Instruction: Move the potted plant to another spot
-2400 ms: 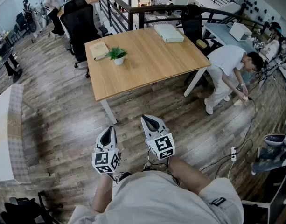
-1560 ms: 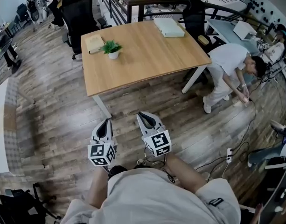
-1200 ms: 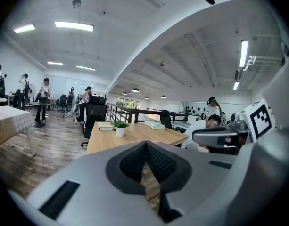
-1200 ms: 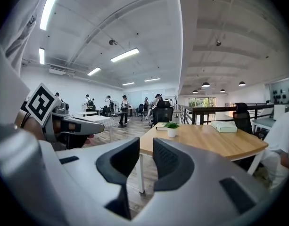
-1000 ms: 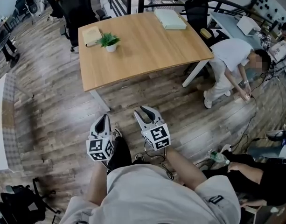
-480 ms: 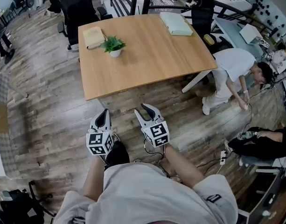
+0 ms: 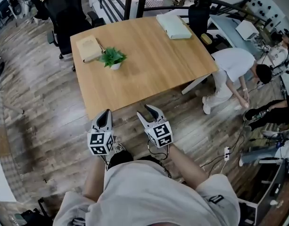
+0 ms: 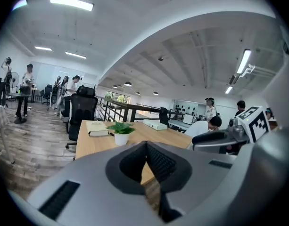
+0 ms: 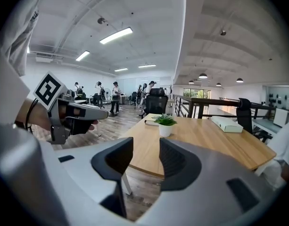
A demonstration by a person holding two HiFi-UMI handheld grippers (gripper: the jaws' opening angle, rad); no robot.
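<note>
Head view: my left claw (image 7: 105, 115) and right claw (image 7: 146, 112) hang over the floor, short of the table (image 7: 153, 69). The potted plant (image 7: 112, 58) stands on its far left part, beside a book (image 7: 89, 48). Left gripper view: jaws pressed together, empty. Right gripper view: jaws apart, just been opening, nothing between.

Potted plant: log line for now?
phase: pre-grasp | potted plant: on table, untouched | left gripper: shut, empty | right gripper: fingers just opening, empty
</note>
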